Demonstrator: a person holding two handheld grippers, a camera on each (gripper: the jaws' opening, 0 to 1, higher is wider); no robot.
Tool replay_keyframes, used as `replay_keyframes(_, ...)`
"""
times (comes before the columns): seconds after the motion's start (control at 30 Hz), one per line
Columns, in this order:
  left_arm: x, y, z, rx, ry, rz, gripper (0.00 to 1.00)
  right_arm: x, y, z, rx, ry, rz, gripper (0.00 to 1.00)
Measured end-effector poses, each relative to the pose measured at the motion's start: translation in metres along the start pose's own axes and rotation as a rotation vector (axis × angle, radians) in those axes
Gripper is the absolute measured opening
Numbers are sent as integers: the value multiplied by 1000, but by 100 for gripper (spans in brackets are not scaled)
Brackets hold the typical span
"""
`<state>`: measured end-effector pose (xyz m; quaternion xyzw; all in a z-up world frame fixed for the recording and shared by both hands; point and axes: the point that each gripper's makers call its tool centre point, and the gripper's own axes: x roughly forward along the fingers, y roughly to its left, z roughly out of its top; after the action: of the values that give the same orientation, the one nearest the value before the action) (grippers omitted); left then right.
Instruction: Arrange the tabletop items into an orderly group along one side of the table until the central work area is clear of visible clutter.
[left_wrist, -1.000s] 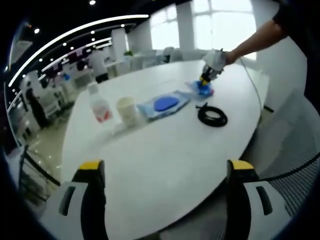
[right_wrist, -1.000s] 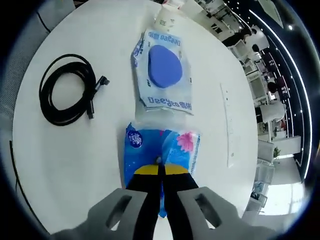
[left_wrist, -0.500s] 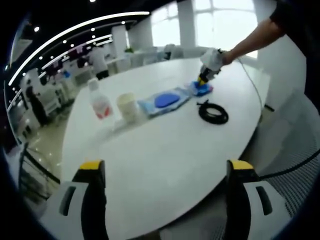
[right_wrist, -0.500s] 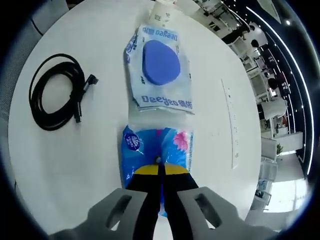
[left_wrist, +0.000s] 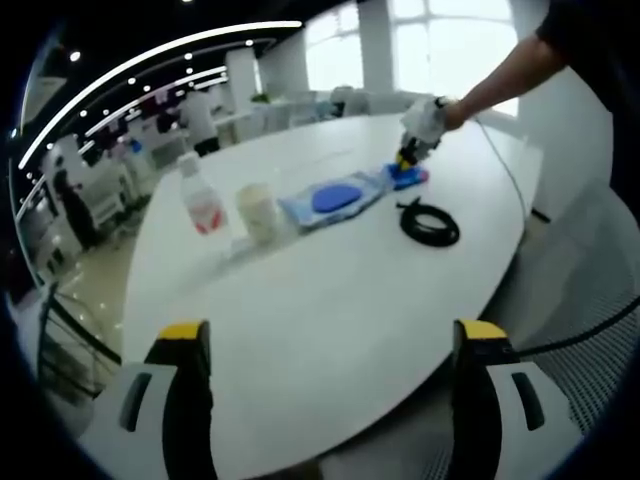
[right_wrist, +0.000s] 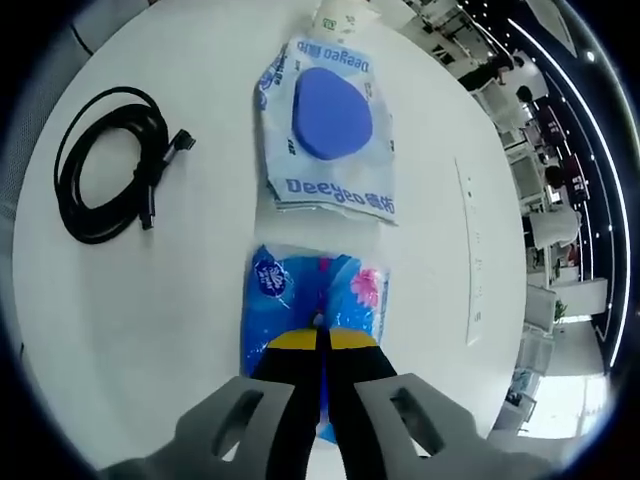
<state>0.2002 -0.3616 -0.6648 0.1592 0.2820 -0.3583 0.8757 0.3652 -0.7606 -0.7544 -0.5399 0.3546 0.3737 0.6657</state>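
Tissue pack pinched, nudged toward the row

Your right tool (right_wrist: 322, 345) pinches the tissue pack (right_wrist: 315, 290), now a little closer behind the wipes packet (right_wrist: 330, 125) than before; the cable (right_wrist: 105, 165) lies aside. Your left tool (left_wrist: 330, 345) hangs spread over the desk (left_wrist: 330, 300).

The left gripper (left_wrist: 330, 345) has pale grey moulded arms with dark slot-shaped openings, black jaws and yellow caps at the tips. The right gripper (right_wrist: 322, 338) is built alike: grey slotted arms, black jaws, yellow tips. The person wears a dark short sleeve (left_wrist: 580, 25) on the right arm.
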Motion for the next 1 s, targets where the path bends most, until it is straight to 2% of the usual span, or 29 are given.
replay_keyframes(0.4, 1, 1, -2, 3, 9, 7, 97, 3, -2, 1, -53, -2, 14, 0)
replay_keyframes(0.67, 1, 0, -2, 8, 13, 6, 97, 3, 3, 4, -39, -10, 14, 0)
replay_keyframes(0.83, 1, -1, -3, 12, 15, 2, 96, 2, 3, 0, -26, 10, 7, 0)
replay_keyframes(1.0, 1, -1, -3, 12, 14, 1, 96, 0, 0, 0, 15, 6, -12, 3)
